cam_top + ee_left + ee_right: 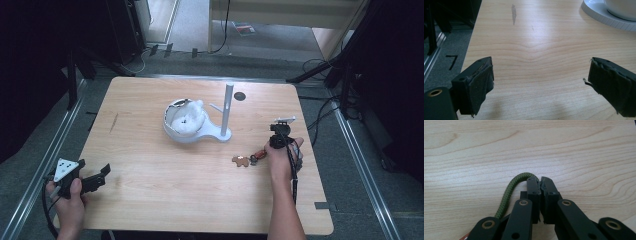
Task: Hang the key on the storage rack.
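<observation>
The right hand [283, 161] reaches forward over the worktop [150, 200], its right claw [540, 180] pointing down with jaws pressed together on a green cord [509, 192]. The cord runs to a small brown charm [241, 161] lying on the wood just left of that hand. The left claw [540, 82] rests low at the near left corner, jaws wide apart over bare wood. A white stand [227, 112] with a helmet-like white object [185, 122] sits mid-worktop, well apart from both.
</observation>
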Demonstrator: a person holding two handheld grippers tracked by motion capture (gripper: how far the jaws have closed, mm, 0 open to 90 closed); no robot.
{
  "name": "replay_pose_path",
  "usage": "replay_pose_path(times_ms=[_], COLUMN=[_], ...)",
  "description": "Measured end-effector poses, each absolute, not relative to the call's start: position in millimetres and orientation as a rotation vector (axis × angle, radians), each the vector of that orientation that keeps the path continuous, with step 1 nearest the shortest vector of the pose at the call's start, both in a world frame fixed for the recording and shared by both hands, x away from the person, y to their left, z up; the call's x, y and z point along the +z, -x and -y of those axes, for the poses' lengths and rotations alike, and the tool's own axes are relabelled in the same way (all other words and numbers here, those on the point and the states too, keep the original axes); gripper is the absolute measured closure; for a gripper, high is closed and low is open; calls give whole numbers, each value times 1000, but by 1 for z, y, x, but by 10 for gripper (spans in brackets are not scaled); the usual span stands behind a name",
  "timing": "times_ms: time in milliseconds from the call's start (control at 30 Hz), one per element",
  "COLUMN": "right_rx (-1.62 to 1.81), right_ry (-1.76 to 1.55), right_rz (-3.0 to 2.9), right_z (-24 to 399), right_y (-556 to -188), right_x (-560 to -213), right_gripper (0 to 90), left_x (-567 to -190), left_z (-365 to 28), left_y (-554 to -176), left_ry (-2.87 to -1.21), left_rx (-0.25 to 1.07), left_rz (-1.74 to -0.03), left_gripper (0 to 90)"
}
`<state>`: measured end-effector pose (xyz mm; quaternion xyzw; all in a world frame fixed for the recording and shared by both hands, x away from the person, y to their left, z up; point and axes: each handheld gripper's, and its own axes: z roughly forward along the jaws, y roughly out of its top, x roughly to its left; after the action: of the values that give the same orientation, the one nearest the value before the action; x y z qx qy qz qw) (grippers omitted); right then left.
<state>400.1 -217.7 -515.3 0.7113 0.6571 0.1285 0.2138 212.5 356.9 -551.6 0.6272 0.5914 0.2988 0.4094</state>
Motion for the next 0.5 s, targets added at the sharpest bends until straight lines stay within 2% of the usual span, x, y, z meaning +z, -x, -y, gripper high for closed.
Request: replay_pose_path(times_ms=[300,500], right_rx=[512,613], right_ry=[-1916,-1800], right_rz=[-1794,-1731], right_z=[223,221], right_y=[-387,-372], right_x=[-518,-498], right_gripper=[878,878], left_x=[-552,-552], left_z=[-356,-356], left_y=[-213,-213], left_ry=[-1586,-1592], left_rx=[755,758], left_rz=[-1490,-1489], left_gripper=[70,70])
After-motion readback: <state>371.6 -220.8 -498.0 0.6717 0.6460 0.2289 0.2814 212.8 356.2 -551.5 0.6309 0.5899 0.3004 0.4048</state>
